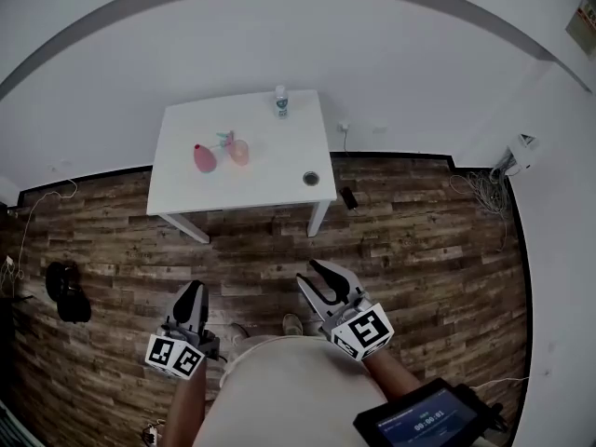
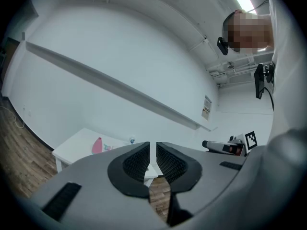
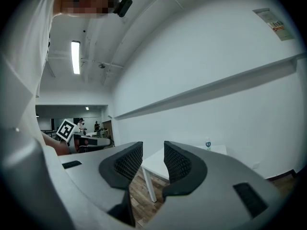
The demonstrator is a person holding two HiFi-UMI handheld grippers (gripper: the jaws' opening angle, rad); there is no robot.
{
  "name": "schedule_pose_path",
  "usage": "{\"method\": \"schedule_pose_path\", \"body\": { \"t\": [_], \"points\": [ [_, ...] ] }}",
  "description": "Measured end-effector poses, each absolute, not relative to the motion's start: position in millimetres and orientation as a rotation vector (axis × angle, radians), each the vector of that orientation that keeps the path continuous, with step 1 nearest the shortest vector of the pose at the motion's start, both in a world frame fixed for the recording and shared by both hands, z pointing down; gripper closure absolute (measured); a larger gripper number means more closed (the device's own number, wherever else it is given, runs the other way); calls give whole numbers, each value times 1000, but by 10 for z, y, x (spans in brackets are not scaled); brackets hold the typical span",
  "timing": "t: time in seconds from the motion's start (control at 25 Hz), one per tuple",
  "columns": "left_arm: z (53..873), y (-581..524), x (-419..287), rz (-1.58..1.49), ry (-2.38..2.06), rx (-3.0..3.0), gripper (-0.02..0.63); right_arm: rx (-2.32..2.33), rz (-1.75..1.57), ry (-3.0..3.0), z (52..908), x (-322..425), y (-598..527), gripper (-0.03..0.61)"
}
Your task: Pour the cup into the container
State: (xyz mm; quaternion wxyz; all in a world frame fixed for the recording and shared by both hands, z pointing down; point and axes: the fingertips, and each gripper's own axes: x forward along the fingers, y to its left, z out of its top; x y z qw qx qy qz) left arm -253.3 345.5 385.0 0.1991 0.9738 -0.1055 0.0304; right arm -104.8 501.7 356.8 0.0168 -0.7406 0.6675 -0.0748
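A white table stands against the far wall. On it are a dark pink cup, a paler pink cup, a small round container near the front right corner, and a water bottle at the back edge. Both grippers hang low near my body, well short of the table. My left gripper has its jaws nearly together, nothing between them. Nothing is between the jaws of my right gripper either, which stand close together. The left gripper view shows the pink cup far off.
Wooden floor lies between me and the table. A black bag sits on the floor at the left, a small black object by the table's right leg, and cables by the right wall. A tablet screen is at my lower right.
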Motion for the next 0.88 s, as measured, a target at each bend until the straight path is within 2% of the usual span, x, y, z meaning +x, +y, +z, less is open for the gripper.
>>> {"method": "schedule_pose_path", "body": {
  "t": [0.48, 0.88],
  "points": [
    [3958, 3636, -2689, 124, -396, 2710, 549, -2323, -245, 2066, 3784, -807, 5333, 448],
    [4108, 3451, -2812, 177, -413, 2686, 541, -2324, -275, 2078, 3901, -868, 5045, 448]
  ]
}}
